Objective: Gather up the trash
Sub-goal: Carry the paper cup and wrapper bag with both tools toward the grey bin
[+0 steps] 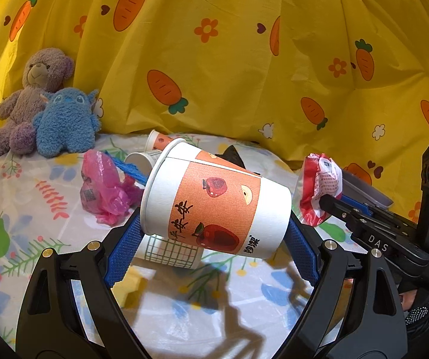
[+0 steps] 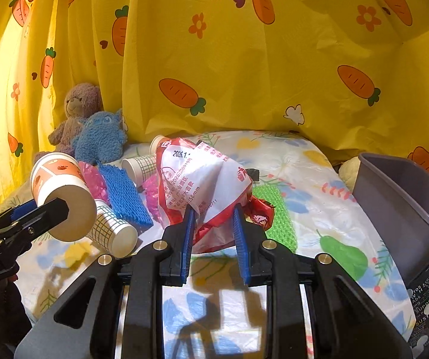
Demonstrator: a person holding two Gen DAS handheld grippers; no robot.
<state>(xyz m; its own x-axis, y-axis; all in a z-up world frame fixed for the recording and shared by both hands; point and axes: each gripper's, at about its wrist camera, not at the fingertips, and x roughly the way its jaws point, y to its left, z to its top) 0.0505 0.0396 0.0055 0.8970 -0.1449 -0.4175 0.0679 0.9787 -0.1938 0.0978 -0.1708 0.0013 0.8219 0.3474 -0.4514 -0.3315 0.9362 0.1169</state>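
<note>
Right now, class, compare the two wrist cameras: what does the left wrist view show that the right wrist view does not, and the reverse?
Only the left wrist view: the apple print along the side of the orange paper cup.

Only the right wrist view: the cup's plain base, the green mesh sleeve and the grey bin's open inside.

Both show: the cup in the left gripper, the red-and-white wrapper in the right gripper, both plush toys.

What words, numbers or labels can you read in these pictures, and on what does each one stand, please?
"DAS": on the right gripper, seen from the left wrist.
"2026.1": printed on the red and white wrapper; its smaller red print is mostly too crumpled to read.
"SUPPORTING": on the black label of the grey bin; the rest is cut off.
Chinese characters on the orange paper cup: not legible to me.
</note>
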